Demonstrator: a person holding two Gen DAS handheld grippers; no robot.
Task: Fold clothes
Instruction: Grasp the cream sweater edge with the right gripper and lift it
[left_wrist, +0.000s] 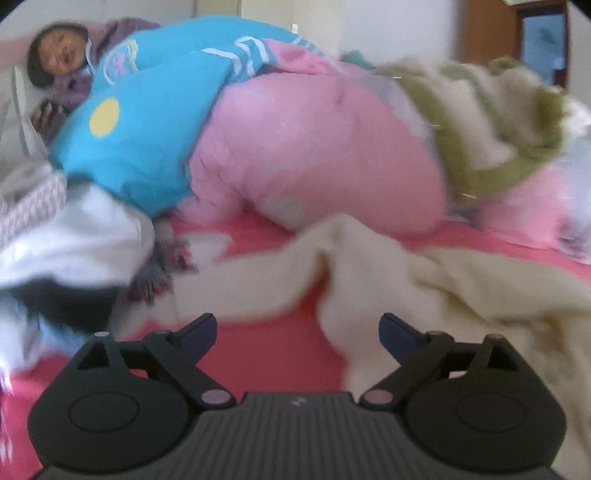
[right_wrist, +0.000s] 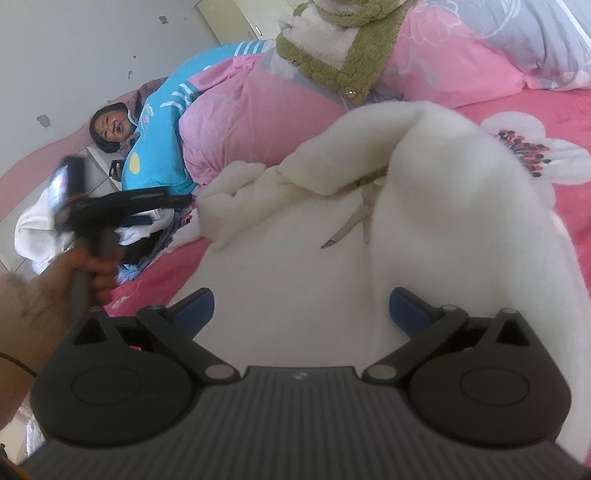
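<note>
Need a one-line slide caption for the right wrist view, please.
Open right hand-held gripper above a cream fleece garment on the pink floral bedsheet, left hand-held gripper alongside.

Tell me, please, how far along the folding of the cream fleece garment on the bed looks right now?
Barely begun. Done: nothing looks folded; the cream fleece garment lies rumpled on the pink bed sheet. In hand: nothing is gripped; the left claw is open above the sheet near the fleece, and the right claw is open over it. Left: the whole fold, plus the heap of other clothes at the bed's edge.

Two low wrist views close over the bed (left_wrist: 280, 343), both facing the cream garment (right_wrist: 295, 288).
</note>
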